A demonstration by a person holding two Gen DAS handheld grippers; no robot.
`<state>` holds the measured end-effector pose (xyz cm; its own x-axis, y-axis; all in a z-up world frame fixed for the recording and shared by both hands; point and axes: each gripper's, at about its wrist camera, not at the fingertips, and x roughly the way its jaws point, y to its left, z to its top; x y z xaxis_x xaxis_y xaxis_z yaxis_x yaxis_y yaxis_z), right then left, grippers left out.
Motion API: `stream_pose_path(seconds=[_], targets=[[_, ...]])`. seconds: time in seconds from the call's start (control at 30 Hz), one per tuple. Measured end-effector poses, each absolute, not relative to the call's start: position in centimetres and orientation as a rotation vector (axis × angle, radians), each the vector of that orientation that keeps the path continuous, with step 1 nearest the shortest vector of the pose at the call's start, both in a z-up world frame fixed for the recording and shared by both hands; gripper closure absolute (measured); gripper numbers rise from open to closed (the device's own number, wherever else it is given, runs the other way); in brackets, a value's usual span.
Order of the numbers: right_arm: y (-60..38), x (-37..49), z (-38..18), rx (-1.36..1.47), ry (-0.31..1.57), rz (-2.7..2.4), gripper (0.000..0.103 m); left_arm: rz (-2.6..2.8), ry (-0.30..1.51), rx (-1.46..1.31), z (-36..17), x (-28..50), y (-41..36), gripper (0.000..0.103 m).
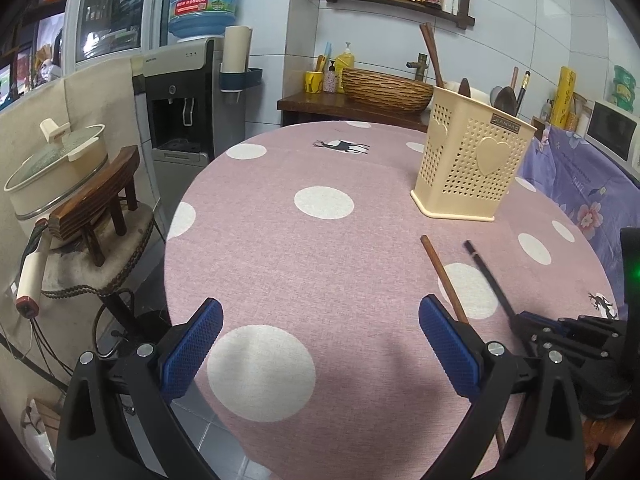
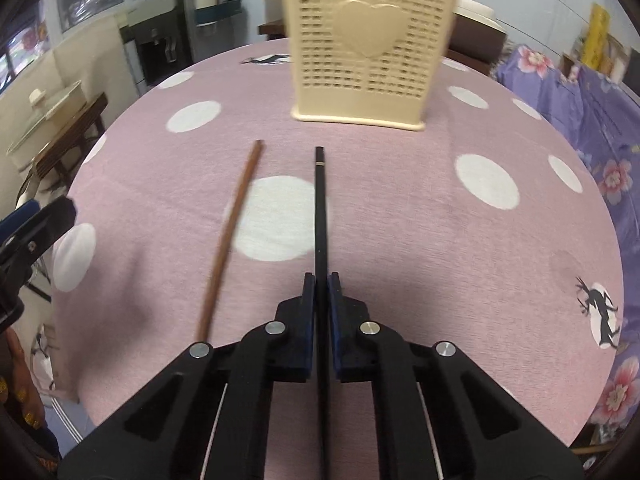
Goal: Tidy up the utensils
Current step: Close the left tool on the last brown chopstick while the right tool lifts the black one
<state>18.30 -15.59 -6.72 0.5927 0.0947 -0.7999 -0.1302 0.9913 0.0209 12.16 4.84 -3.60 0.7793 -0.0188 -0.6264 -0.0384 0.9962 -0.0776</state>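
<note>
Left view, my left gripper [image 1: 320,354]: I hold it wide open and empty, low over the near part of the pink dotted table [image 1: 280,264].
Left view, utensils: the brown chopstick [image 1: 444,280] and the black chopstick [image 1: 490,280] lie side by side at the near right; the cream holder [image 1: 472,164] stands upright farther back, with other utensils already inside.
Left view, my right gripper [image 1: 556,330]: only its black body shows at the right edge.
Right view, my right gripper [image 2: 319,284]: closed tight on the black chopstick [image 2: 320,208], which points toward the holder [image 2: 368,52].
Right view, brown chopstick [image 2: 232,236]: free on the cloth, just left of the black one.
Handling: I judge both sticks light, stiff, thin and a little slippery.
Hold: I would grip near the thick end, so the stick does not swing.
</note>
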Motion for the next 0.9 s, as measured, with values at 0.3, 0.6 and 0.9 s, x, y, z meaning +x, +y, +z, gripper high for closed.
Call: stream_pose_path(seconds=[0.3,0.6,0.9], targets=[[-21.5,18.7,-6.9,0.069,0.924,0.076,0.094,-0.083,0.738,-0.089,-4.3,13.5,2.1,0.006],[-22.3,20.0,-5.4,0.07,0.866,0.142,0.055,-0.201,0.849,-0.102,-5.2,17.0,-1.7,0.037],[-22.5,23.3,-5.8,0.052,0.906,0.161,0.062,-0.172,0.92,-0.086,-6.6,20.6,-3.9,0.062]])
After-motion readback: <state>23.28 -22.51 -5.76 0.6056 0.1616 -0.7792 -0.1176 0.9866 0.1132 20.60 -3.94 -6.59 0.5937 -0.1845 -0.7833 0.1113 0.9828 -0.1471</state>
